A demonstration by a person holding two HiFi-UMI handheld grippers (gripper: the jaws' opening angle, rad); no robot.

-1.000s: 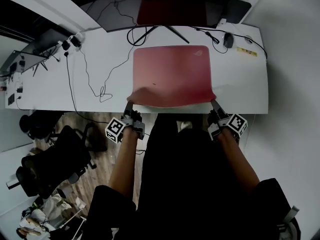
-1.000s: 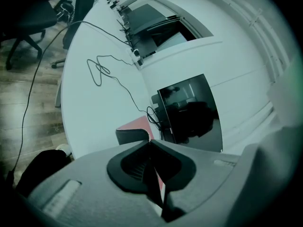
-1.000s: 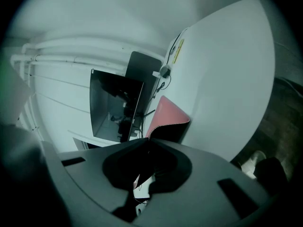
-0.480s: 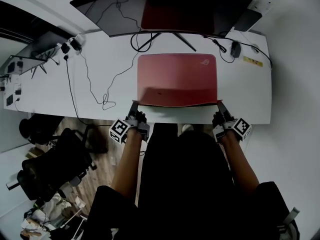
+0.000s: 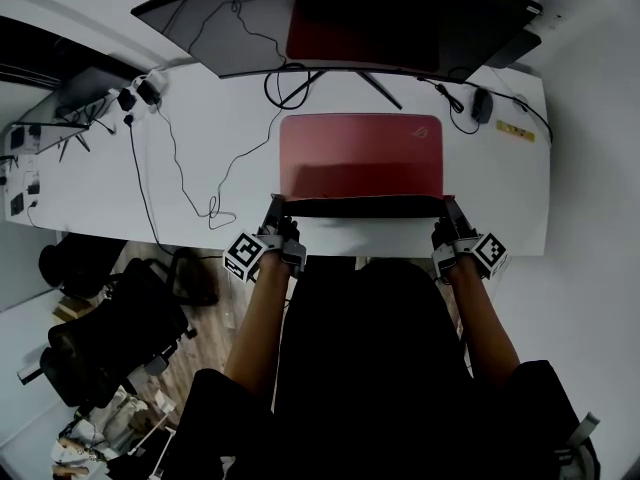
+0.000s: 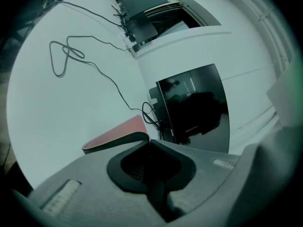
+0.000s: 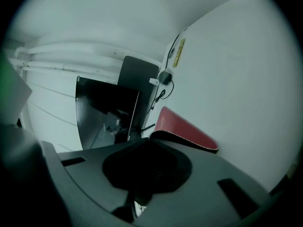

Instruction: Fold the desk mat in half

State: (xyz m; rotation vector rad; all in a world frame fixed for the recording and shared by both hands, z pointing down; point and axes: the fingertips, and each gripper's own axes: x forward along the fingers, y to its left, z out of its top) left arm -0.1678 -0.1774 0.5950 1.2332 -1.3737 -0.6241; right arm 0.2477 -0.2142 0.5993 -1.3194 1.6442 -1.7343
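Jaws of your left gripper point(image 5: 275, 205) and right gripper point(image 5: 451, 206) are clamping the near corners of the desk mat point(image 5: 360, 158), holding the edge between them raised above the table point(image 5: 520, 188).

Item count, as seen from the head view:

- red rectangular desk mat point(image 5: 360, 156): one.
- hand-held two-jaw grippers: two, namely the left gripper point(image 5: 275, 203) and the right gripper point(image 5: 450, 204).
- white rectangular desk point(image 5: 495, 183): one.
- wide dark curved monitor point(image 5: 340, 23): one.
- dark computer mouse point(image 5: 483, 105): one.
- yellow label strip point(image 5: 522, 131): one.
- black office chair point(image 5: 95, 343): one.
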